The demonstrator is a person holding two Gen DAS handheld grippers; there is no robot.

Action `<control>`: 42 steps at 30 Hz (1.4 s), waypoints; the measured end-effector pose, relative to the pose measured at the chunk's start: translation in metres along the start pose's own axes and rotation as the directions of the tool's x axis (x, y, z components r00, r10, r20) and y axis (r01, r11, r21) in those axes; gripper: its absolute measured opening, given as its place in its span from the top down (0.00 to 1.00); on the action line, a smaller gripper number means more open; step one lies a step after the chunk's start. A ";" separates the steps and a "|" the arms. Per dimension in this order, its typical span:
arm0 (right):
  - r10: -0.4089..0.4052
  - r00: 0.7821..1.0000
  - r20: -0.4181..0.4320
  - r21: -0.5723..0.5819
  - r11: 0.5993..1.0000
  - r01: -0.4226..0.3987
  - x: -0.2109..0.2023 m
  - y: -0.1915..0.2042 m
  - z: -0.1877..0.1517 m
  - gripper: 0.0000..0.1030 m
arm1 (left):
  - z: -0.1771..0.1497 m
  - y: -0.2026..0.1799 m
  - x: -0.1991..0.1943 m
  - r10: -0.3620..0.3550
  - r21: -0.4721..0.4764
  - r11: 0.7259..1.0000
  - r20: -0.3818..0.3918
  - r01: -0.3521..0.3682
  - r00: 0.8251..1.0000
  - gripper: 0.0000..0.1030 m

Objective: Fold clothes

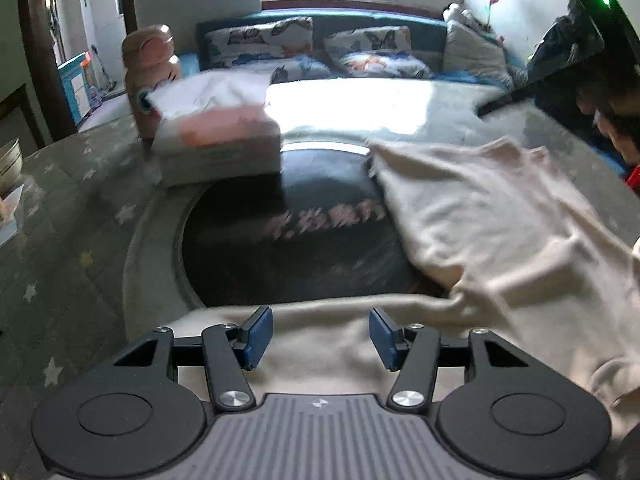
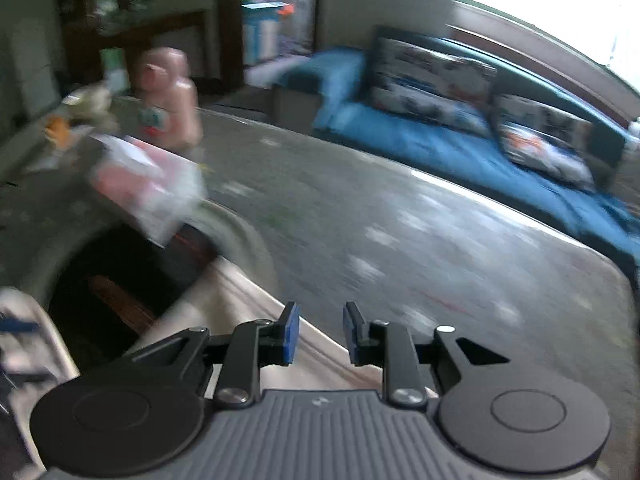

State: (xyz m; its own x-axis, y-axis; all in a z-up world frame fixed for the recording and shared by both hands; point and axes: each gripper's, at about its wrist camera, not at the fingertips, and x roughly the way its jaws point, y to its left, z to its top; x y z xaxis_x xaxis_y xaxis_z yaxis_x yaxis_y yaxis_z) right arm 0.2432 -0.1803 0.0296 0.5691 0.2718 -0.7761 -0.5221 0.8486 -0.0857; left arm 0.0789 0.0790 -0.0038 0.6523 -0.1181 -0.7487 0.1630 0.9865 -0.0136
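A cream-coloured garment [image 1: 492, 216] lies rumpled on the table, spread from the near edge up to the right, partly over a dark round inset [image 1: 288, 248]. My left gripper [image 1: 320, 334] is open, its blue-padded fingers just above the garment's near edge, holding nothing. In the right wrist view the same garment [image 2: 256, 312] runs under my right gripper [image 2: 322, 334], which is open with a narrower gap and empty. This view is motion-blurred.
A pink-and-white tissue pack [image 1: 218, 144] and a pink bottle [image 1: 150, 76] stand at the far left of the grey star-patterned tablecloth [image 1: 60, 248]. A bowl [image 1: 10, 160] sits at the left edge. A blue sofa with cushions [image 1: 320, 52] is behind.
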 end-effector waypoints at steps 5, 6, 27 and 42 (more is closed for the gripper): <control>-0.135 0.986 -0.101 0.049 0.989 0.141 -0.006 -0.044 -0.045 0.76 | 0.017 -0.029 0.000 -0.093 0.007 0.996 0.041 0.093 0.995 0.44; -0.148 0.983 -0.113 0.079 0.984 0.157 -0.005 -0.053 -0.054 0.73 | 0.020 -0.036 0.001 -0.113 0.012 0.994 0.044 0.113 0.993 0.44; -0.276 0.958 -0.080 0.142 0.948 0.285 0.004 -0.069 -0.078 0.89 | 0.007 -0.047 0.018 -0.112 0.027 0.993 -0.012 0.112 0.994 0.43; 0.095 0.994 -0.060 0.025 0.995 -0.094 0.003 0.044 -0.051 0.73 | -0.038 0.059 -0.059 0.133 -0.152 0.980 0.037 -0.126 0.990 0.39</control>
State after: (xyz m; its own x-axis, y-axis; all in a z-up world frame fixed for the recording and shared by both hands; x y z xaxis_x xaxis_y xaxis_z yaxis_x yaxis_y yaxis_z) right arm 0.1899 -0.1651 -0.0081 0.4778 0.3234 -0.8168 -0.5567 0.8307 0.0032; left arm 0.0218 0.1486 0.0143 0.6955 0.0102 -0.7185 -0.0346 0.9992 -0.0193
